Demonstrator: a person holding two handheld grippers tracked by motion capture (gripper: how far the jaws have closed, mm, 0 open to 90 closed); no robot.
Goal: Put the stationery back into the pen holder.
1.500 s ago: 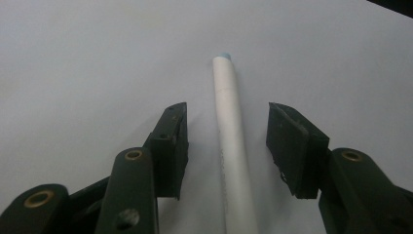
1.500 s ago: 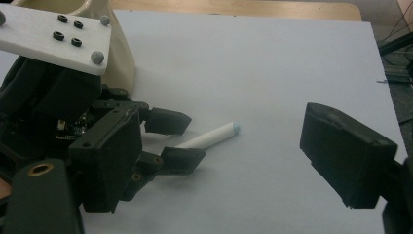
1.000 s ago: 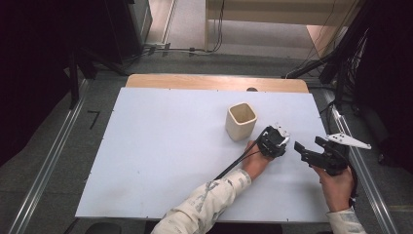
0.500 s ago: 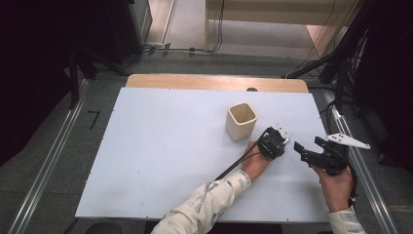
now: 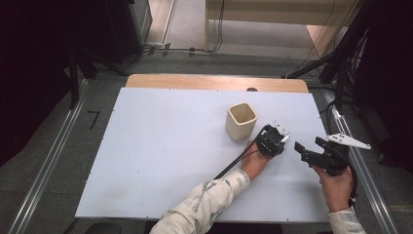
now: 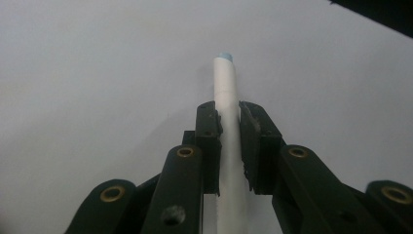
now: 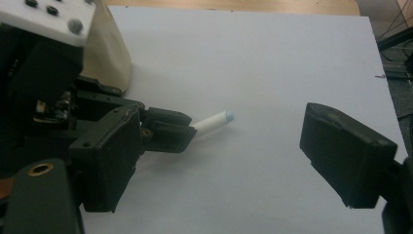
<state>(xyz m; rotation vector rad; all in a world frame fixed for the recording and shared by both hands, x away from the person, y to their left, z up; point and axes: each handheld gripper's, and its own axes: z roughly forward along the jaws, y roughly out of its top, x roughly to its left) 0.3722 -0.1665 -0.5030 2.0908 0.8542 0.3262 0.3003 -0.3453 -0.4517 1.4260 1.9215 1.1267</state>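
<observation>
1. My left gripper (image 5: 276,138) sits at about 4 o'clock from the beige cup (image 5: 240,121), in the same spot as a second ago. Almost nothing has shifted in the high view, so I read this as a pause with the grip settled.
2. In the left gripper view its jaws are clamped on a white marker (image 6: 228,126), whose pale blue tip points away toward 12 o'clock over the white table (image 6: 97,73).
3. In the right gripper view the marker (image 7: 213,121) lies low over the table, its tip toward 3 o'clock. I cannot tell whether it has left the surface.
4. My right gripper (image 5: 306,146), at 3 o'clock from the left one, has stayed put with its jaws spread wide, holding nothing.
5. With the hold steady, I judge the marker is ready to be lifted toward the cup.
</observation>
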